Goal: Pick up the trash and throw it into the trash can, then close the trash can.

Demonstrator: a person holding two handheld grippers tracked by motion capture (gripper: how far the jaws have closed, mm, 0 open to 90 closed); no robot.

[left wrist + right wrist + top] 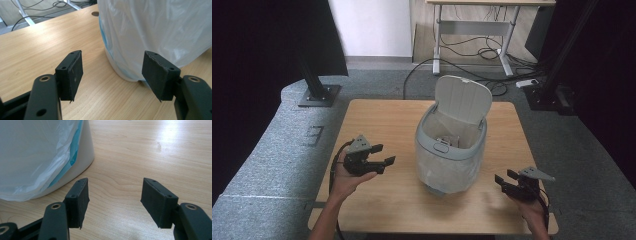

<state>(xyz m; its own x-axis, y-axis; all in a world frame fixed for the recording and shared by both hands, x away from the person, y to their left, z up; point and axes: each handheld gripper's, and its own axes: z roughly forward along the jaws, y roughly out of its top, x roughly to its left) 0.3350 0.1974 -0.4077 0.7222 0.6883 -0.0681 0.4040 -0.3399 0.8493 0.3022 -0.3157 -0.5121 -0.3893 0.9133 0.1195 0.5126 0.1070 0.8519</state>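
Two open tools flank the bin.

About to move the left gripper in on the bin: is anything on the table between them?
Nothing visible. Bare table lies between the open left gripper and the bin; its bag hangs down the near side.

Worktop: bin at centre, lid raised at its far side, bag lining it. My left gripper sits left of the bin, my right gripper right of it, both apart from it.
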